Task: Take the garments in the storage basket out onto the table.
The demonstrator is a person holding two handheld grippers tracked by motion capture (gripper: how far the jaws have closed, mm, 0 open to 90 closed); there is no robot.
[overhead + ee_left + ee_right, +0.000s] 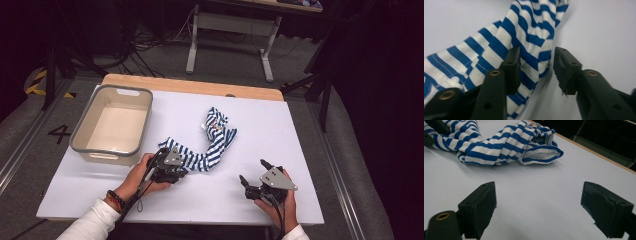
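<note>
High view, floor marking "4" (59, 132) (beside table (280, 150)), striped cloth (212, 145) unlabelled

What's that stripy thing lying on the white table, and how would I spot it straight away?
Start at the white table; near its left edge sits a grey tub. Just right of the tub, mid-table, lies a crumpled cloth, its near end between the jaws of the left gripper. Its blue and white stripes set it apart from the plain table and tub.

striped cloth garment (210, 145), matt plastic bin (112, 125)
</note>
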